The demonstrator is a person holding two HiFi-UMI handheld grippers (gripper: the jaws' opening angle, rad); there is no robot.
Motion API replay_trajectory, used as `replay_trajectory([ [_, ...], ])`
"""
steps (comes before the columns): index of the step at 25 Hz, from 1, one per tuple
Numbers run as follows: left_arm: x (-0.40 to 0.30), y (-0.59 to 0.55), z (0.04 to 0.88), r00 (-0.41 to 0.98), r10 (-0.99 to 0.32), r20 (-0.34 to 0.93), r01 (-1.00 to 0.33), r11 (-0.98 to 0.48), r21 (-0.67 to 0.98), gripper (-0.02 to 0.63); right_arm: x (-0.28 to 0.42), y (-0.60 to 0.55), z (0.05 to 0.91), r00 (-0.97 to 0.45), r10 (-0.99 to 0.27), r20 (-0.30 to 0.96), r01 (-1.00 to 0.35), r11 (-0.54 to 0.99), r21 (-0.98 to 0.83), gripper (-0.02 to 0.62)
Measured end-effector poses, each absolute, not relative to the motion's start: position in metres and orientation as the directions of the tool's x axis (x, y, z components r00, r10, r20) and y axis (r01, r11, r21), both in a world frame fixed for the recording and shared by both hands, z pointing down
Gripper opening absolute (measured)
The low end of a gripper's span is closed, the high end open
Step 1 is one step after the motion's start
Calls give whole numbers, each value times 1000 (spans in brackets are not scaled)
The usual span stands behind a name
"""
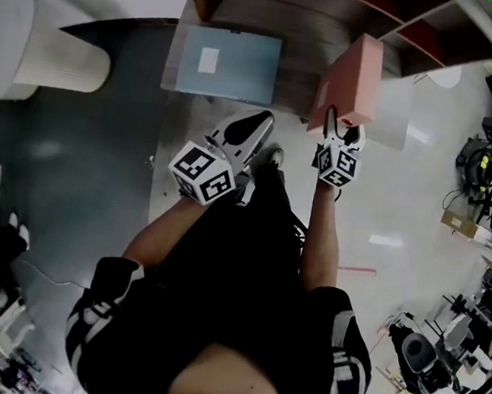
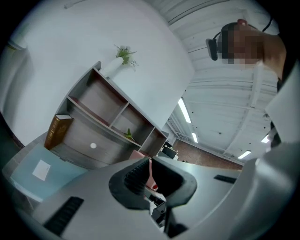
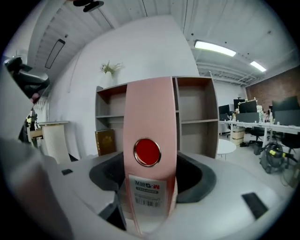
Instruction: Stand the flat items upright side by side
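Grip: right gripper clamped on upright pink folder | left gripper closed | blue folder flat on shelf base, apart.

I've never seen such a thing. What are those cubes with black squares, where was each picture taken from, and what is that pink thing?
There is no robot: a person holds a two-jaw gripper in each hand, and the cubes belong to them. The head view comes from a camera on the person's head, looking down. The other two cameras ride on the grippers and look along their jaws. The left gripper is shut and empty. The right gripper grips a pink folder, held on edge. A blue folder lies flat on the wooden surface before a shelf, where a brown book sits.
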State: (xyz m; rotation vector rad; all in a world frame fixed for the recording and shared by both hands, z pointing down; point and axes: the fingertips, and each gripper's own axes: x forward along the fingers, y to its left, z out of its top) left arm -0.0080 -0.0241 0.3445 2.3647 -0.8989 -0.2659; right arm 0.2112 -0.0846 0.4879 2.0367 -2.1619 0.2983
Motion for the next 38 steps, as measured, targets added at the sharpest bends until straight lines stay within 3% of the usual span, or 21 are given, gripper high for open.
replay_trajectory([
  [15, 37, -89, 333, 759, -651, 6, -546, -632, 550, 34, 258, -126, 521, -40, -933, 357, -999, 47, 10, 307],
  [38, 59, -157, 351, 775, -627, 74, -547, -608, 575, 34, 275, -208, 523, 40, -924, 381, -999, -29, 35, 307],
])
